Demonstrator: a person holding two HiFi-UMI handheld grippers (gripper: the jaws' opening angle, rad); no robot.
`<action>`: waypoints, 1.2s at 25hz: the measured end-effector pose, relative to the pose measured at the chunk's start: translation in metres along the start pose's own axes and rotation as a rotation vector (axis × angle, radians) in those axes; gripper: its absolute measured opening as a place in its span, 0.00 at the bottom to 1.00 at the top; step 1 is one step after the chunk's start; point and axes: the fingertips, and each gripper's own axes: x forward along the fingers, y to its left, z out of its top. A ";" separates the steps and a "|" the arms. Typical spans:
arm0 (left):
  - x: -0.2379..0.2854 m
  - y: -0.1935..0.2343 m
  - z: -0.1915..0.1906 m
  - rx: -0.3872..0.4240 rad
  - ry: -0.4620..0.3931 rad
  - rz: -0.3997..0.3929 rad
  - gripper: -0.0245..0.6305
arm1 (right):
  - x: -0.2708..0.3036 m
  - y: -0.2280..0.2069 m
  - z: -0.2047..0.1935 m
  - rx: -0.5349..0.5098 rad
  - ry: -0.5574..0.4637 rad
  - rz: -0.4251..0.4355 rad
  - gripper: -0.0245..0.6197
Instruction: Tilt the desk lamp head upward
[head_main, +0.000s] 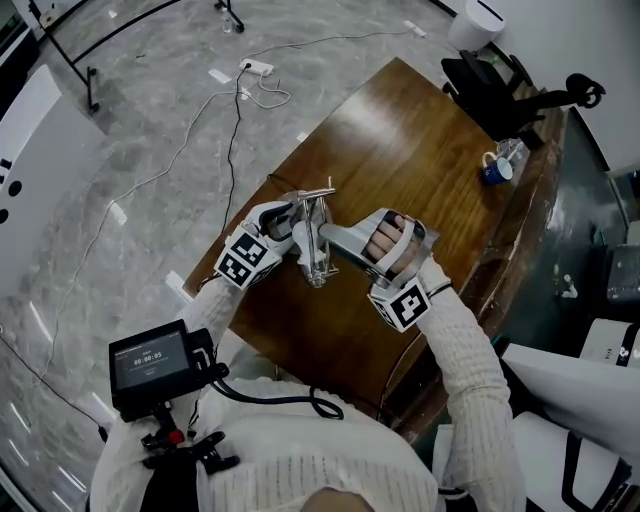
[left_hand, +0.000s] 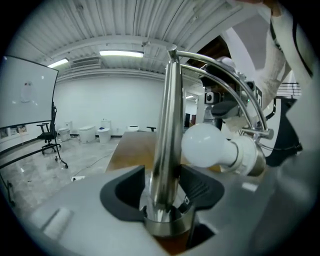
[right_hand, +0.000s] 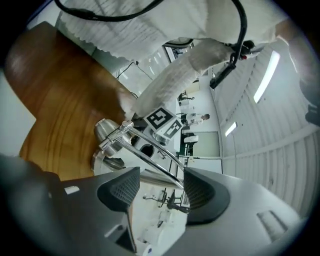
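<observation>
Chrome desk lamp (left_hand: 167, 125), upright inside left claw (left_hand: 162, 189), jaws apart

To me the desk lamp (left_hand: 165, 140) looks like glossy polished metal, its bulb (left_hand: 205, 146) smooth matt white; the desk (head_main: 400, 150) beneath the lamp is shiny varnished wood.

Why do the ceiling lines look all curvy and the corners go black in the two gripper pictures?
Left gripper view: the wide-angle lens bends the ceiling and darkens the corners; the lamp pole carries bright glare streaks. Right gripper view: same bending, and a ceiling light blows out white. Head view: straighter lines, a soft sheen on the wooden table.
</observation>
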 end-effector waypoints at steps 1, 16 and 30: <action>0.001 0.000 0.000 0.004 0.003 -0.007 0.36 | 0.003 -0.002 0.005 -0.025 -0.025 -0.010 0.44; -0.003 -0.005 0.002 -0.014 -0.026 -0.072 0.32 | 0.020 -0.019 0.028 -0.051 -0.120 -0.040 0.40; -0.007 -0.007 -0.003 0.031 -0.029 -0.079 0.32 | 0.018 -0.044 0.050 0.404 -0.244 0.113 0.42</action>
